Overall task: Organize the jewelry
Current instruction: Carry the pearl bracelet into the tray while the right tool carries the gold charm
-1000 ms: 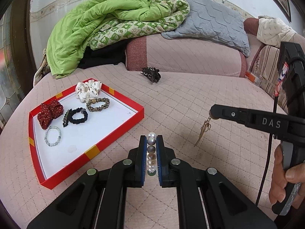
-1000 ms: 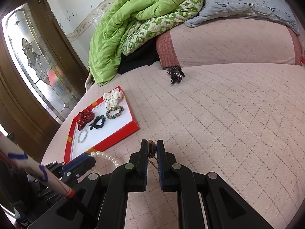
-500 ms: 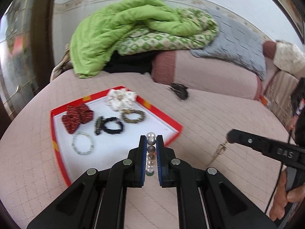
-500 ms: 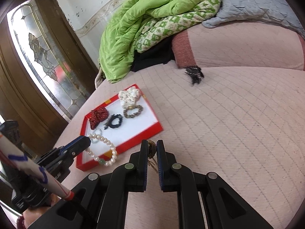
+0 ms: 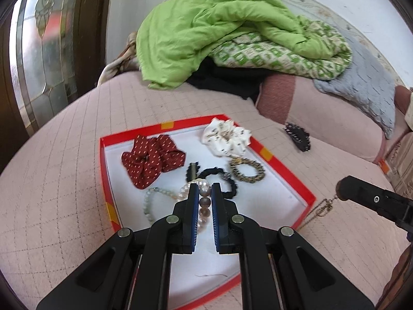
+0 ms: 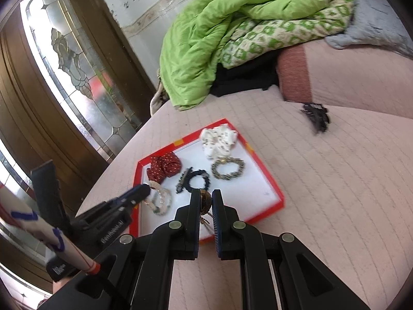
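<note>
Here your left gripper [image 5: 205, 193] clenched the pearl bracelet [image 5: 203, 190] over the red tray [image 5: 284, 166], lower centre; your right gripper [image 6: 205, 199] pinched the gold necklace [image 6: 205, 201].

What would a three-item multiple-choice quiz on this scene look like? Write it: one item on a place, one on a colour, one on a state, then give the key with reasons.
1. Where does the black claw clip lie?
A. Inside the tray
B. On the pink bedcover, outside the tray
C. On the green quilt

2. What colour is the rim of the tray?
A. Red with yellow patches
B. Plain blue
C. Black

3. What is the left gripper doing?
A. Open, holding nothing
B. Shut on the pearl bracelet
C. Shut on the red scrunchie

Key:
1 B: the clip sits on the bedcover beyond the tray's far right edge.
2 A: the tray walls are red with small yellow blocks.
3 B: beads show between its fingers, above the tray; the right gripper is shut on a gold chain pendant.
</note>
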### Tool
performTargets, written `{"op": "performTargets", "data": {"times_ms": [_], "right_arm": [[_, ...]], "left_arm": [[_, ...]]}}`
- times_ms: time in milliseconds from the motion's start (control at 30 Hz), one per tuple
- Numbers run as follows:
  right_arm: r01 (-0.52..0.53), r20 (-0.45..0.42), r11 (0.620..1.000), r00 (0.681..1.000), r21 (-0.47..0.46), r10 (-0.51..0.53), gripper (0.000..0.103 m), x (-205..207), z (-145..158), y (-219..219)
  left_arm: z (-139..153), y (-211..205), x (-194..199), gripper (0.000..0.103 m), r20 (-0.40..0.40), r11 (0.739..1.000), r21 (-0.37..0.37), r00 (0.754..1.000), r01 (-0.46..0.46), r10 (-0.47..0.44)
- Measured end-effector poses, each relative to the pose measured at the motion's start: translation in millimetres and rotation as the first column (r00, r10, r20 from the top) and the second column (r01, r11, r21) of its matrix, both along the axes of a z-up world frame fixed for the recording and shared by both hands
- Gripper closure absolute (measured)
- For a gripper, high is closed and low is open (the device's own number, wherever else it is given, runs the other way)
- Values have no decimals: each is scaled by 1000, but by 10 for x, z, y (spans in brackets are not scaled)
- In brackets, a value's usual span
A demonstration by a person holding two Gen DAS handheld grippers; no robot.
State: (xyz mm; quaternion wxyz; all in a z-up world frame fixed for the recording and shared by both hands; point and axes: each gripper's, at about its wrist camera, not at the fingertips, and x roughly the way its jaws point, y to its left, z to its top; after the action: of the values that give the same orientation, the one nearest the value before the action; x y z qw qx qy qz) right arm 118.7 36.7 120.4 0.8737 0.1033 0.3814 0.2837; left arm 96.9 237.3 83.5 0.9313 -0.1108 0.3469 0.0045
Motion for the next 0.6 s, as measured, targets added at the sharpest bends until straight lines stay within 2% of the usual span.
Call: {"op": "performTargets", "data": {"times_ms": [267, 600], "right_arm": [[-31, -57, 998, 998, -45, 28, 93, 276, -302, 383], [28, -126, 994, 991, -110, -42, 93, 657, -659, 297]], "left_arm": [[-169, -50, 111, 94, -51, 1000, -20, 998, 24, -25], [-353, -180, 262, 94, -106, 998, -17, 993, 53, -54]]}}
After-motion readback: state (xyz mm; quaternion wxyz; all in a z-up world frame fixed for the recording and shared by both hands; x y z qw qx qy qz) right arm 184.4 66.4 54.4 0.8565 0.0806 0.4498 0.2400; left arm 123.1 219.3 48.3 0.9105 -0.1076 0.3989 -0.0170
